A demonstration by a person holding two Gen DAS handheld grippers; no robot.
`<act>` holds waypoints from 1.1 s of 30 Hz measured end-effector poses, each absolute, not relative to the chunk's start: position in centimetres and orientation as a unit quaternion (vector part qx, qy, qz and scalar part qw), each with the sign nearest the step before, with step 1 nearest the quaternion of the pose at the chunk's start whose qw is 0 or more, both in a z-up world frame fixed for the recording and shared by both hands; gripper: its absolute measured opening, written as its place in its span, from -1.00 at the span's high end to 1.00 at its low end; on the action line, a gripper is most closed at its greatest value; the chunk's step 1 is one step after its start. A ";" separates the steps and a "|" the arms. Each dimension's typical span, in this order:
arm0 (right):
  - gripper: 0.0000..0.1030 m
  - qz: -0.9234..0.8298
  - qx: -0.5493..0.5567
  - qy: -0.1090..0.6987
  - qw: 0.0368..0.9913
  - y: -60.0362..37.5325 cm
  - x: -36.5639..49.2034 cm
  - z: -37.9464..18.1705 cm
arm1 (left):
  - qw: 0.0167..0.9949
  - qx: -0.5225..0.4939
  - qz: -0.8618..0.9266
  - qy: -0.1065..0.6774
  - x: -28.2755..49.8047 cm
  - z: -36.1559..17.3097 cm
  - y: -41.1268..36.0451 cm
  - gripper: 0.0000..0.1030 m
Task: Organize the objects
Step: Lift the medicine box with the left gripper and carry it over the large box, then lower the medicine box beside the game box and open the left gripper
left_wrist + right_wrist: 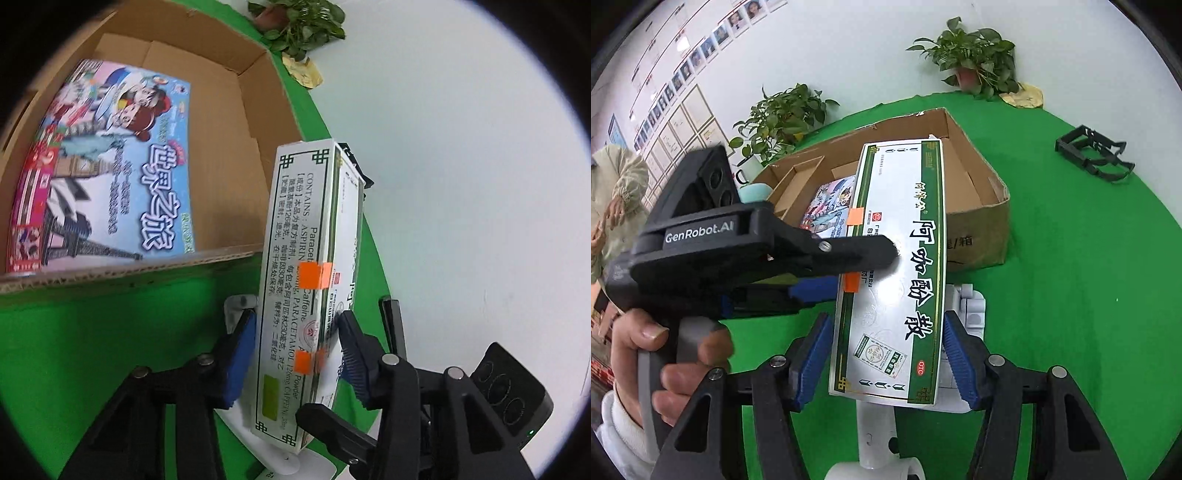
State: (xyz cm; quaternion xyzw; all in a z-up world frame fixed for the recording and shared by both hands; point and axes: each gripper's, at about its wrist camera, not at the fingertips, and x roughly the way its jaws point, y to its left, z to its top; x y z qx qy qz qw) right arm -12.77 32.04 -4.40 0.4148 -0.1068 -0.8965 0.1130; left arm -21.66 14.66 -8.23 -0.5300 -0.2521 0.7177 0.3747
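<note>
- You hold the medicine box (pixel 892 273) between both tools above the green bench (pixel 1071 295), just short of the cardboard carton (pixel 979 221) that lies at 12 o'clock from your right gripper (pixel 882 354).
- The right gripper's fingers (pixel 812 354) flank the box's wide printed face. A thin gap shows on each side, so I judge them apart, not clamped.
- The left gripper (pixel 295 354) straddles the box's narrow thickness. Its 9 o'clock pad sits against the box, its 3 o'clock pad barely meets the edge, and I cannot tell whether it presses.
- Firm up one grip before you let go with the other, or the box may tip.
- Carry the box forward over the carton's near wall and lay it flat beside the colourful game box (pixel 110 166), in the bare floor at that box's 3 o'clock.
- The medicine box is long, flat and white with green borders, bold black characters and orange tape tabs (pixel 314 275). Its glossy card looks light and likely to slip.
</note>
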 end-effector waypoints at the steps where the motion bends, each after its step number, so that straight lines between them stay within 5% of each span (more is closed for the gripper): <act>1: -0.11 -0.898 0.412 -0.106 0.113 32.1 -12.8 -4.3 | 0.377 -0.528 0.718 -0.253 -21.8 -8.0 14.7 0.15; 21: -0.11 -0.925 0.346 -0.032 0.151 30.2 -25.1 8.0 | 0.357 -0.432 0.791 -0.244 -32.2 4.7 13.1 0.17; 33: -0.12 -0.848 0.493 -0.066 0.182 31.4 -36.5 1.4 | 0.302 -0.538 0.747 -0.249 -35.3 -3.9 13.7 0.17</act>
